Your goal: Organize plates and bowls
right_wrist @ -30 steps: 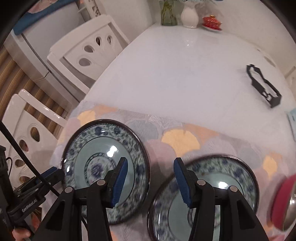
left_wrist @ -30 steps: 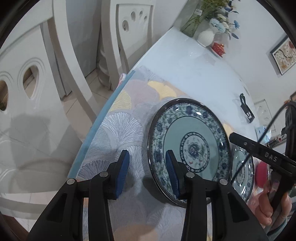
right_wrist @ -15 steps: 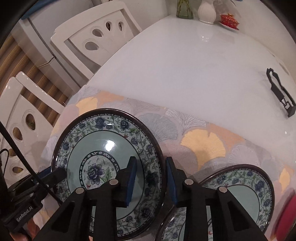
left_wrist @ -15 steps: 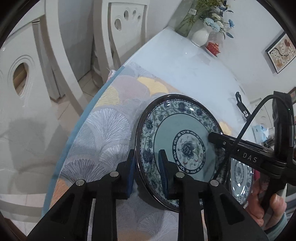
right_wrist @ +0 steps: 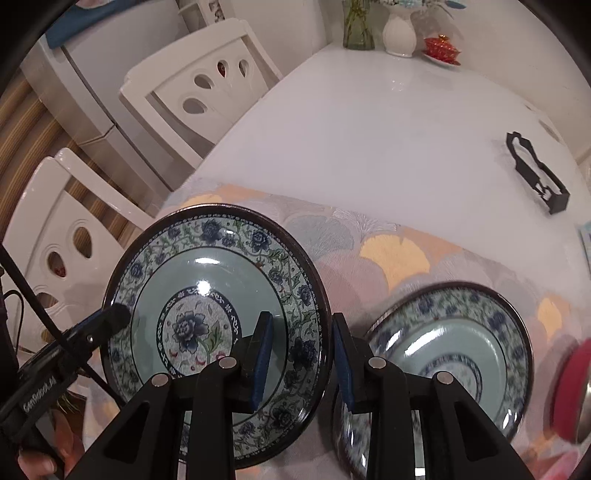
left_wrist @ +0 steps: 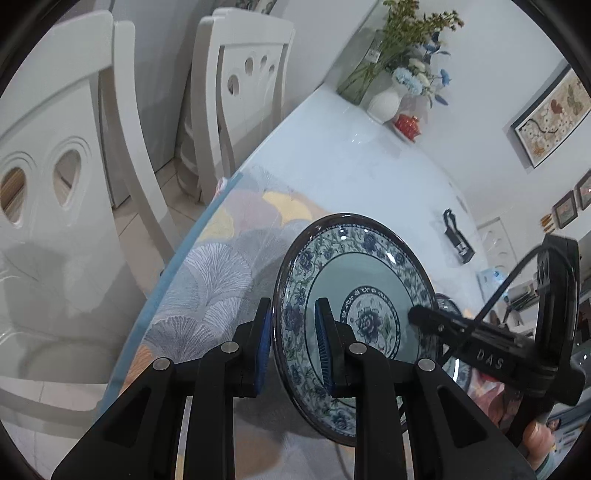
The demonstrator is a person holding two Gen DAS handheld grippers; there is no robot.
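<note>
Both grippers were clamped on the same plate (right_wrist: pixel 207 295): left gripper (left_wrist: pixel 293 347) pinched its left rim, right gripper (right_wrist: pixel 299 354) pinched its right rim. Blue pads (left_wrist: pixel 264 345) sat on either face of the rim.

Plate look: pale celadon well, central blue flower medallion, wide band of blue flowers and green vines, dark rim. It was held tilted above the patterned placemat (left_wrist: pixel 221 266), near the table's front edge.

Versus a second ago: both sets of jaws stood open then, the plate lay flat on the mat, and the right gripper straddled the gap between the two plates. Half a second ago both had closed on the rim. Since then the plate has come up off the mat and tipped.

View differences: the right wrist view showed the second matching plate (right_wrist: pixel 454 354) flat on the mat just beside the lifted one, plus a red item (right_wrist: pixel 569 387) at the right edge, blurred. In the left wrist view that plate was mostly hidden behind the lifted one. The left view showed the wall pictures (left_wrist: pixel 546 118). Both showed the black holder (right_wrist: pixel 535 171), white chairs (right_wrist: pixel 199 92) and the vase (right_wrist: pixel 399 33) at the far end.
</note>
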